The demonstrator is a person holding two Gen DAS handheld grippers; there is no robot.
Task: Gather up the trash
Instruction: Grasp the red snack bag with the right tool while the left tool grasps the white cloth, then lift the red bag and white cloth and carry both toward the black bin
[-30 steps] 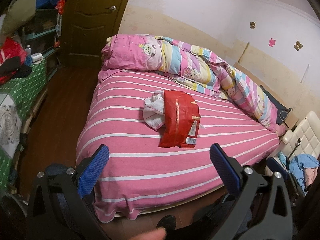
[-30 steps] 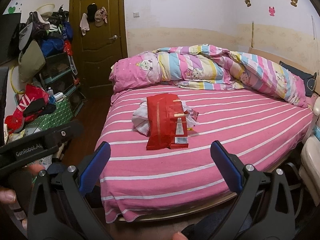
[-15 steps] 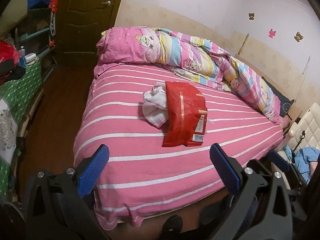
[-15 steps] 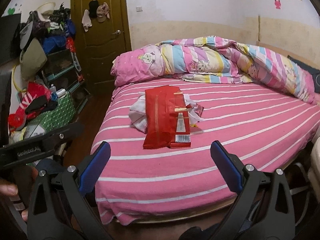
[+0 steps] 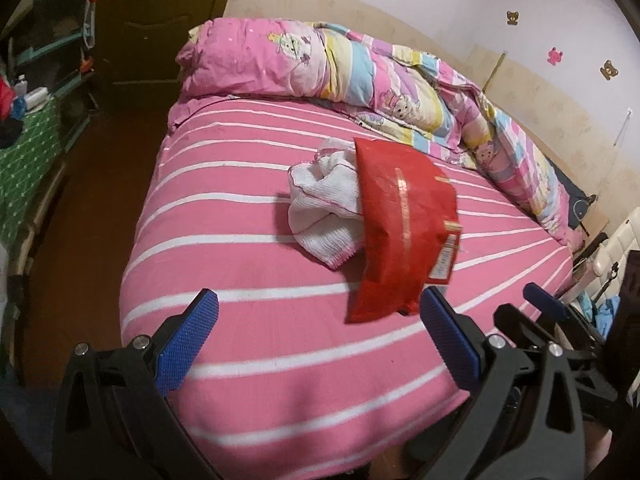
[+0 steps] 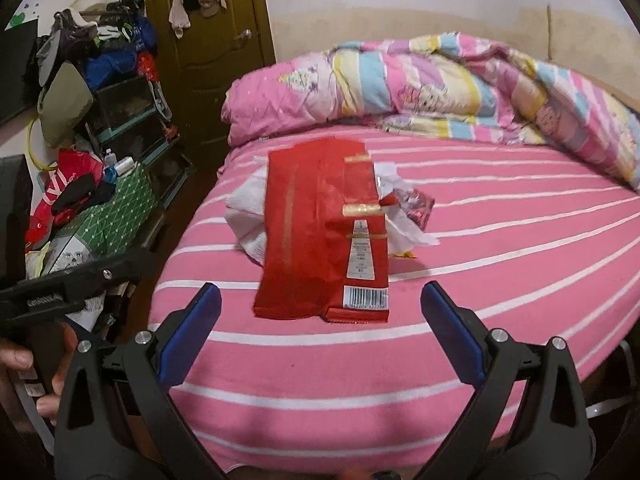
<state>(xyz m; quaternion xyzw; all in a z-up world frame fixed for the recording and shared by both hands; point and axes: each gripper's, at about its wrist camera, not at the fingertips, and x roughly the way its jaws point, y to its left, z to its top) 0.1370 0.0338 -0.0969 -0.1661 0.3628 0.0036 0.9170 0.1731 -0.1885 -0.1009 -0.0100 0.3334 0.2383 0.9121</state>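
A flat red snack bag (image 5: 404, 224) (image 6: 326, 236) lies on the pink striped bed (image 5: 248, 272) (image 6: 500, 264), partly over a crumpled white cloth (image 5: 324, 208) (image 6: 246, 216). Small red and white wrapper scraps (image 6: 408, 208) peek out at the bag's right side. My left gripper (image 5: 318, 324) hovers open over the bed's near edge, its right finger just short of the bag's near end. My right gripper (image 6: 320, 318) is also open, its fingers straddling the bag's barcode end from a little nearer. Nothing is held.
A rolled pink and striped quilt (image 5: 360, 80) (image 6: 420, 84) lies along the bed's far side. A cluttered shelf and green-covered table (image 6: 116, 208) stand at the left by a brown door (image 6: 208, 40). A hand (image 6: 24, 368) holds the left gripper's handle.
Both grippers have moved forward toward the bed, so the red bag and cloth now appear larger and closer to the fingertips. Both stayed open.
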